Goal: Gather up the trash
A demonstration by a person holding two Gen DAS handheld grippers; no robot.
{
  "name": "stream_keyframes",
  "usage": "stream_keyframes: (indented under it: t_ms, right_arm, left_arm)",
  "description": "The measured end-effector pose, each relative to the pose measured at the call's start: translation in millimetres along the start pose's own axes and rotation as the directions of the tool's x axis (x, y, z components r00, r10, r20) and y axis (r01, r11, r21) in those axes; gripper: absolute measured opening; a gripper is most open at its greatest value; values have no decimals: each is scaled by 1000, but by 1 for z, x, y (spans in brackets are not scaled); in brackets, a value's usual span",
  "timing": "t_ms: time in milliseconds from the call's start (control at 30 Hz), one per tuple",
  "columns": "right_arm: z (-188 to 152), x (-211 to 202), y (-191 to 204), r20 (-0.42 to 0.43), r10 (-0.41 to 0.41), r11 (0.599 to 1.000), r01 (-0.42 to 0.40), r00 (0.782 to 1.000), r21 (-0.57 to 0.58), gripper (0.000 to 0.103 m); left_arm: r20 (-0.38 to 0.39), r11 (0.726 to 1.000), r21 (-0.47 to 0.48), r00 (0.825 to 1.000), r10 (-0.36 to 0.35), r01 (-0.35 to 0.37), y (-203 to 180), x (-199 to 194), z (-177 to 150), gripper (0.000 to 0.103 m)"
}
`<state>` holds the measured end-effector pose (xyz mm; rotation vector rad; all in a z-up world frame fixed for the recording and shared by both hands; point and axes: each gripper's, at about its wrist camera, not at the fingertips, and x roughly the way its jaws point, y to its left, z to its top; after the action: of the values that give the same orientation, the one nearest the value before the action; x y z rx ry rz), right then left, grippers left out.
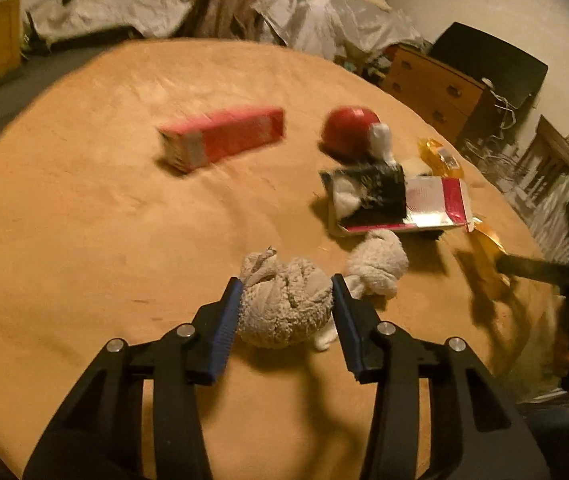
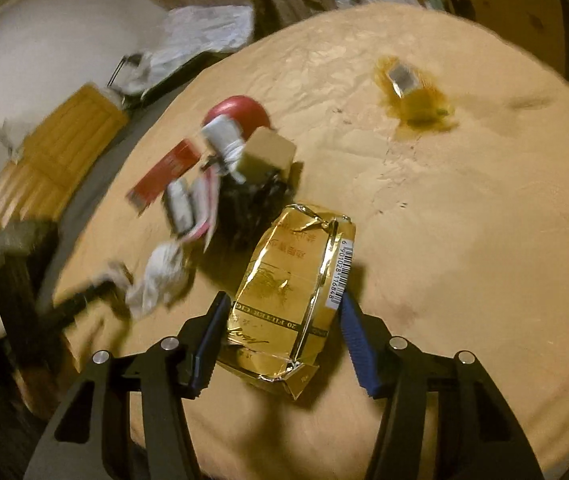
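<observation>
Only the left wrist view shows the left gripper (image 1: 286, 300) clamped on a crumpled grey tissue wad (image 1: 286, 308) at lower centre, with a long red box (image 1: 224, 138) lying upper centre. Only the right wrist view shows the right gripper (image 2: 284, 316) pinching a crushed gold cigarette pack (image 2: 292, 292), its barcode at the right edge. The tan tabletop (image 2: 484, 260) lies bare across the right half. A small amber wrapper (image 2: 412, 92) sits upper right.
</observation>
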<state>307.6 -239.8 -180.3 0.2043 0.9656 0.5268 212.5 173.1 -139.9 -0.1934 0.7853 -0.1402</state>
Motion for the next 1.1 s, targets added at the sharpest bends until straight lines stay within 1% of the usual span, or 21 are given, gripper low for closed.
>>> stream_keyframes:
  t_ms: [33,67,133,167,200,233,300,400,467,533,567,600,633,700,767,833,967,1033,1100]
  right_arm:
    - [-5,-5,9,-17,-32,997,30,999,-69,58]
    - [-12,-9,18,-29,-73,989,68,997,-134,58]
    - [-25,-8,31,-66,-137,964,118,988,-238,59]
    - [-31,-5,35,-83,-156,955,129,984,-267,59]
    - [-35,-2,39,-88,-173,948,141,981,-285,59]
    - [-37,3,41,-89,-192,942,158,977,-295,60]
    - [-41,8,39,-98,-196,947,162,976,-279,60]
    - [-44,16,38,-106,-208,946,172,972,-276,60]
    - [-47,19,38,-106,-212,944,176,971,-280,59]
    - [-48,21,41,-101,-225,938,188,969,-292,59]
    - [-48,20,41,-95,-225,938,190,970,-290,58]
    - [-49,19,40,-85,-223,940,191,971,-283,56]
    - [-50,18,40,-74,-221,942,193,972,-276,54]
    - [-52,13,39,-47,-208,947,189,977,-260,52]
    - [-52,8,39,-18,-205,947,193,979,-255,51]
    - [-53,0,41,19,-201,947,199,979,-253,50]
    - [-56,-29,50,119,-189,946,214,975,-242,50]
    - [-58,-45,56,177,-182,947,221,967,-235,50]
    - [-62,-65,64,244,-174,946,231,954,-229,50]
  left_arm:
    - [7,999,9,999,41,-41,3,-7,0,44]
    - [12,998,19,998,67,-67,5,-12,-1,44]
    - [-5,995,34,996,94,-93,9,-14,-3,49]
    - [-18,993,38,994,108,-107,11,-11,-5,52]
    - [-29,992,44,992,124,-122,11,-6,-7,58]
    - [-37,991,43,991,130,-128,13,-2,-7,61]
    - [-51,993,17,992,119,-119,16,5,-10,62]
    - [-52,993,1,992,118,-118,18,9,-12,62]
    - [-54,990,13,988,141,-141,19,12,-14,62]
    - [-68,990,8,988,142,-142,22,15,-16,62]
    - [-63,990,-5,988,141,-141,24,14,-18,59]
    - [-61,990,-14,988,140,-141,25,13,-18,51]
    - [-58,990,-26,989,138,-140,27,11,-18,46]
    - [-35,987,-60,989,146,-148,30,5,-18,43]
    - [-7,985,-66,987,158,-158,27,-5,-17,42]
    - [25,982,-50,982,186,-184,17,-16,-16,42]
    - [112,974,18,969,221,-224,-24,-45,-12,42]
    - [138,972,40,965,224,-231,-44,-55,-10,42]
    - [179,971,62,960,217,-231,-69,-68,-9,42]
